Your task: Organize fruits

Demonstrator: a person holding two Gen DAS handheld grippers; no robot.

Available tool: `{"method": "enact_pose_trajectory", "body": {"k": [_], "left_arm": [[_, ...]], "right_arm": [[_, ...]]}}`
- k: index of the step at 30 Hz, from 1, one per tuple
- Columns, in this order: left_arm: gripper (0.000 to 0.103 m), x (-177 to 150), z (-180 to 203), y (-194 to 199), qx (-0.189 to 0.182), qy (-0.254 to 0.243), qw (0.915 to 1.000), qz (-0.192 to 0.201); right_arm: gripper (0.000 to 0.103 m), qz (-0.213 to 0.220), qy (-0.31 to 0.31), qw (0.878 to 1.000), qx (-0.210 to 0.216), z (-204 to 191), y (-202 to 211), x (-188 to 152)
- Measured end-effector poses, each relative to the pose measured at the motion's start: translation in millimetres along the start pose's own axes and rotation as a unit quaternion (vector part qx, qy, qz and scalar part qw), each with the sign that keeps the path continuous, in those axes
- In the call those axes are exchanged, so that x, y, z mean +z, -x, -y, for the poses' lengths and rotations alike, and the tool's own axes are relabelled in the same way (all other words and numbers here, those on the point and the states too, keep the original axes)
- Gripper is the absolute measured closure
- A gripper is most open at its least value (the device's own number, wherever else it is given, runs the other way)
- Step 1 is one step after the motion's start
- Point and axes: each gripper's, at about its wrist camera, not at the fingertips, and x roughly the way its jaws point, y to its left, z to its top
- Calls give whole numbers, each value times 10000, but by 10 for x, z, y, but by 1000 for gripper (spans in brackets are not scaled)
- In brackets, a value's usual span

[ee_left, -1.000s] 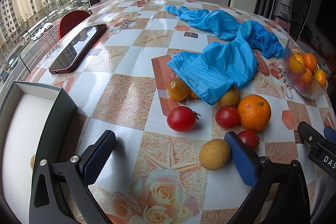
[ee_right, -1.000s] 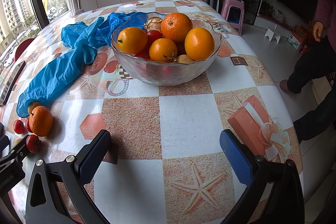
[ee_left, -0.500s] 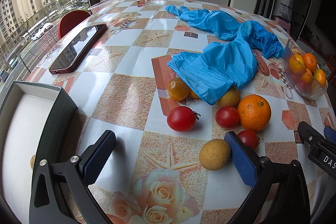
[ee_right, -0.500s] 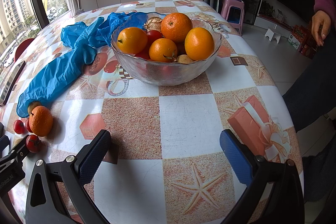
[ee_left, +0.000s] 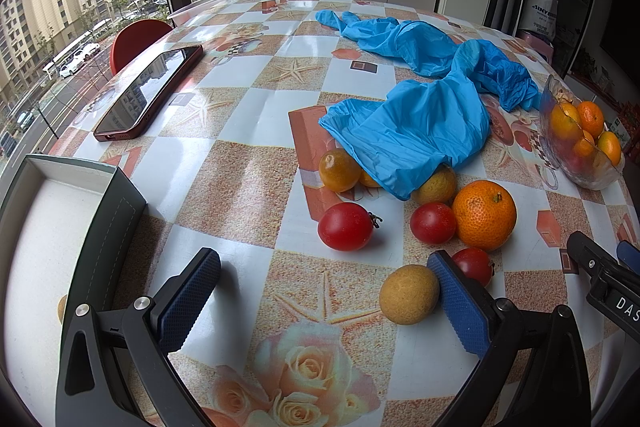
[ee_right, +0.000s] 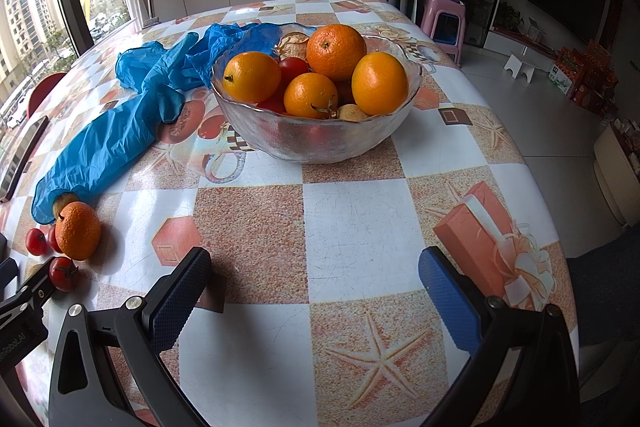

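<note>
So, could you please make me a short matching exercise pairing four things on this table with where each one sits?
Things:
1. phone
2. glass bowl
3. blue glove
4. box

Places:
A. draped over some loose fruit
B. at the table's window edge, screen up
C. beside the left hand-held gripper, on its outer side
D. ahead of the right hand-held gripper, full of oranges

Pairs: 1-B, 2-D, 3-A, 4-C

Checkered table (ee_left: 248,183) bears fruit bowl (ee_right: 316,139), phone (ee_left: 150,93), gloves (ee_left: 416,123).
</note>
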Motion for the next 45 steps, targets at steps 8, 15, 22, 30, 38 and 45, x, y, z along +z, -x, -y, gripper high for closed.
{"method": "enact_pose_trajectory", "body": {"k": [8,15,22,30,38,45], "left_arm": [[0,1,-2,-4,0,0,10000,0],[0,2,-4,-7,0,0,10000,0],[0,0,2,2,1,-2,10000,0],[0,0,0,0,-1,0,10000,0],[0,0,1,1,1,-1,10000,0],[0,13,-3,-28,124,159,9998,-28]], "right_arm": [[0,1,0,10000,0,-3,1,0],[0,0,0,10000,0,-2,1,0],[0,0,0,10000,0,0,1,1],[0,0,1,10000,0,-3,2,1],[0,-1,1,10000,0,-2,2,1],[0,-406,272,9987,160,7,1,50]]}}
